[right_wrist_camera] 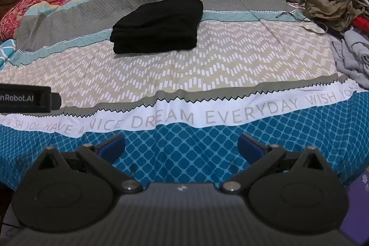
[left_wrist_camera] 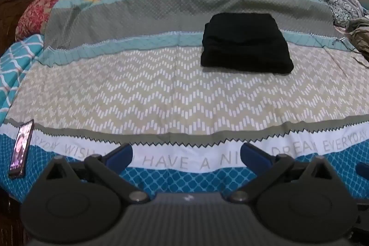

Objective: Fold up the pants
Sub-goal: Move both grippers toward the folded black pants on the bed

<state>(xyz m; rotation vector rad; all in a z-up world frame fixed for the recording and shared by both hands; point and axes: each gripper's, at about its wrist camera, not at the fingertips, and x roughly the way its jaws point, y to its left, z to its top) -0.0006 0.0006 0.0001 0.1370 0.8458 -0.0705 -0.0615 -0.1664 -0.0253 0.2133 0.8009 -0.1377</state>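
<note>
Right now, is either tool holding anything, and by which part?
Nothing is held. The left tool and right tool are both open and empty; the folded black pants lie alone on the bed.

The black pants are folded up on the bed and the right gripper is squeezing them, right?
Not quite. The black pants are folded up on the bed, but the right gripper is not squeezing them. The right wrist view shows its jaws spread wide with nothing between them, back near the bed's front edge, well apart from the pants.
</note>
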